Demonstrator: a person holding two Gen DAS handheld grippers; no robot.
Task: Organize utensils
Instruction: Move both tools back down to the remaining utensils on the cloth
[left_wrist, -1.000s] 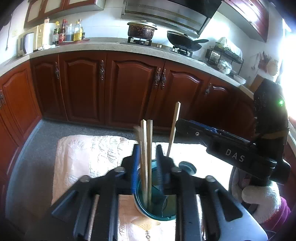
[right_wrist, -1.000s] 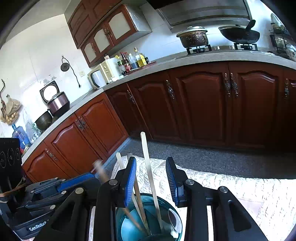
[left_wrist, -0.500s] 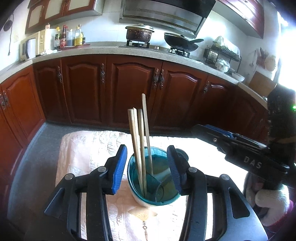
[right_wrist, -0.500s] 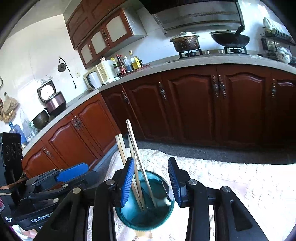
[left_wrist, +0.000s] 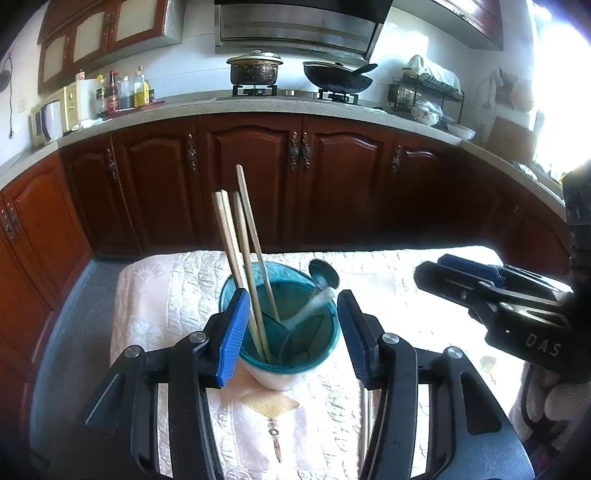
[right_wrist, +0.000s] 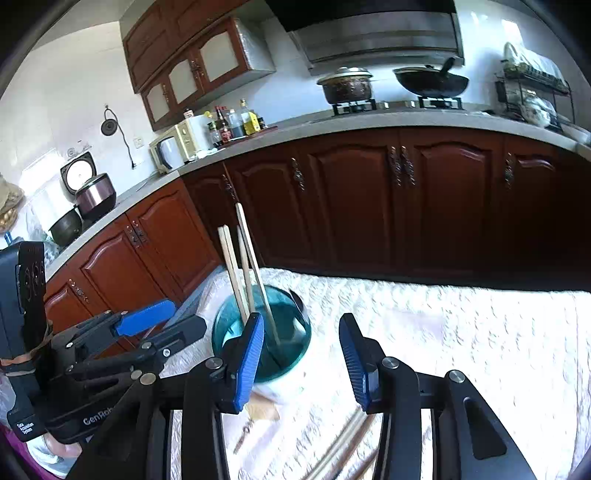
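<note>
A teal utensil holder (left_wrist: 284, 334) stands on the white quilted tablecloth (left_wrist: 166, 295), with several wooden chopsticks (left_wrist: 236, 240) leaning left in it and a spoon (left_wrist: 320, 280) at its right rim. My left gripper (left_wrist: 290, 332) is open, its blue pads either side of the holder. My right gripper (right_wrist: 301, 354) is open and empty, just right of the holder (right_wrist: 258, 332). More chopsticks (right_wrist: 343, 439) lie on the cloth below it; one (left_wrist: 367, 417) shows in the left wrist view.
The right gripper's body (left_wrist: 517, 314) hangs at the right of the left wrist view; the left one (right_wrist: 110, 350) sits left of the holder. Dark wooden cabinets (left_wrist: 258, 184) and a counter with pots run behind the table.
Both grippers have pulled back and opened wider. The left gripper let go of the chopsticks it held; they now stand loose in the holder.
</note>
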